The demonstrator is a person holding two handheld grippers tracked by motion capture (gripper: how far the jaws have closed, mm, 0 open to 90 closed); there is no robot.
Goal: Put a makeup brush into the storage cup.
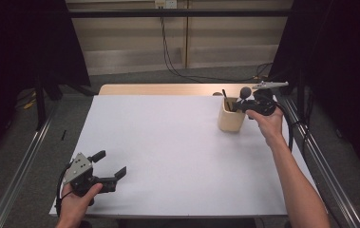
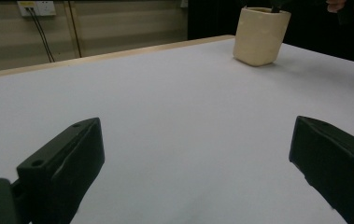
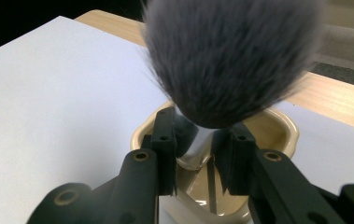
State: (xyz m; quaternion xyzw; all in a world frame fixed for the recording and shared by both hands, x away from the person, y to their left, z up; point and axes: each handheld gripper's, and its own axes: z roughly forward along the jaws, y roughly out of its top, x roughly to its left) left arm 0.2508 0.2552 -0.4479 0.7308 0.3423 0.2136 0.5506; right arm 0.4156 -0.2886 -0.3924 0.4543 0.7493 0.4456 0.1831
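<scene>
Gripping a fluffy grey brush point(image 3: 233, 56) by its silver ferrule, the right gripper point(image 3: 198, 149) holds it over the cream cup point(image 3: 277, 128). The left gripper point(image 2: 198, 154) rests spread apart on the white worktop point(image 1: 168, 152).

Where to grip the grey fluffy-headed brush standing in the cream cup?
On the shiny metal ferrule just under the grey fluffy-headed brush head, coming from above: the bristles are soft, and the handle sits inside the cream cup. The right gripper holds it there.

This is a lab-style recording bay. A bare white table point(image 1: 168, 156) stands between black curtains point(image 1: 348, 57) and metal floor rails point(image 1: 21, 161). Cables point(image 1: 168, 57) hang from a far wall socket point(image 1: 165, 4).
</scene>
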